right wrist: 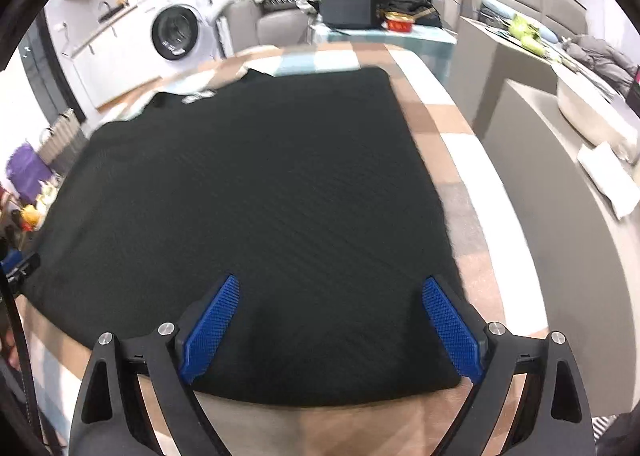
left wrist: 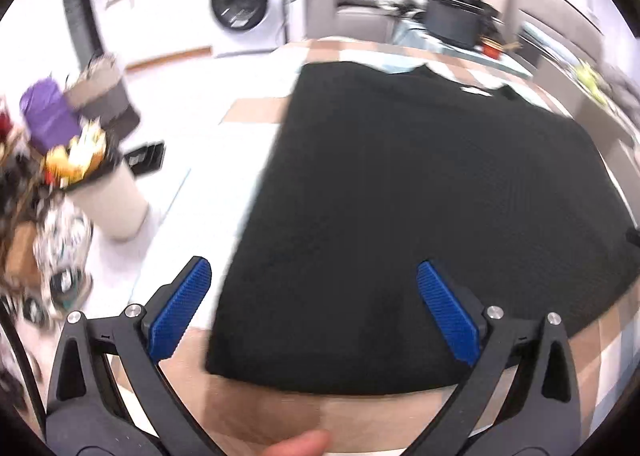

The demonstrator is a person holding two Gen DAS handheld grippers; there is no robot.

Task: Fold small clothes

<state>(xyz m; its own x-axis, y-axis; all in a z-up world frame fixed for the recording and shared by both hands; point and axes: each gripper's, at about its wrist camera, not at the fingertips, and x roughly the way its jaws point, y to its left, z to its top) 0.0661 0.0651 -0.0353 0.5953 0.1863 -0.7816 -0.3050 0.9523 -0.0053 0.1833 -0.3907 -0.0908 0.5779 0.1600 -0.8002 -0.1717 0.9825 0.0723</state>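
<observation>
A black knit garment (left wrist: 420, 216) lies flat on the checked table (left wrist: 256, 408), its neck and white label (left wrist: 476, 90) at the far end. It also shows in the right wrist view (right wrist: 256, 208), with the label (right wrist: 198, 96) at the far left. My left gripper (left wrist: 314, 288) is open and empty above the garment's near left corner. My right gripper (right wrist: 330, 304) is open and empty above the garment's near right part. The blue pads (right wrist: 452, 328) hold nothing.
The table edge (right wrist: 480, 192) runs along the right, with grey furniture (right wrist: 560, 216) beyond. A washing machine (left wrist: 244, 0) stands at the back. A full bin (left wrist: 108, 192) and bags (left wrist: 52, 116) sit on the floor at left. A black box (right wrist: 348, 8) sits beyond the table's far end.
</observation>
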